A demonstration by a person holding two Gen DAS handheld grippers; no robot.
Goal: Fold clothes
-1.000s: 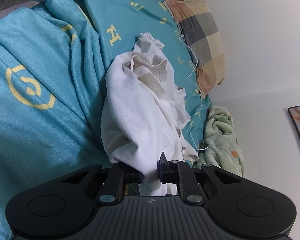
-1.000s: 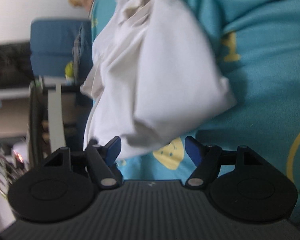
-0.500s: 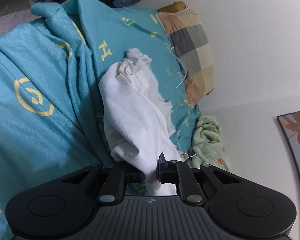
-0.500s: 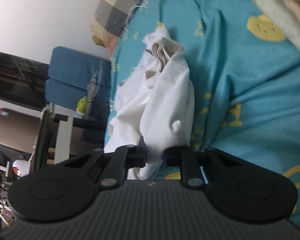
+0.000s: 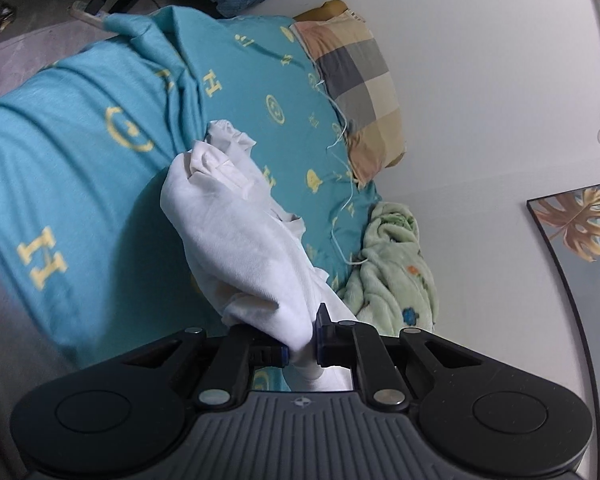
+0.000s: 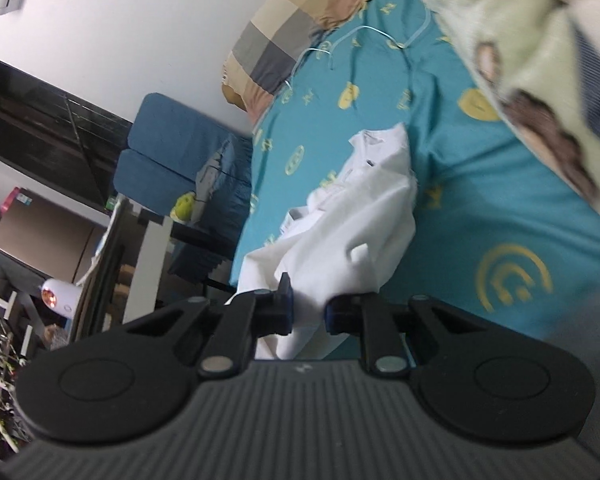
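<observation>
White garment (image 5: 244,240) bunched mid-frame over the teal bedsheet (image 5: 80,184). Left hand-held gripper (image 5: 302,350) clamped on its near end; right hand-held gripper (image 6: 308,314) clamped on it too. Plaid pillow (image 5: 360,92) upper right.

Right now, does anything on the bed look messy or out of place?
Yes. The white garment is bunched and twisted between both claws, not spread flat, and a loose white cord trails across the teal bedsheet.

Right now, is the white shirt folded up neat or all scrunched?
Scrunched. The white shirt hangs in bunched, uneven wrinkles between the left gripper and right gripper, both pinching it above the teal bedsheet.
</observation>
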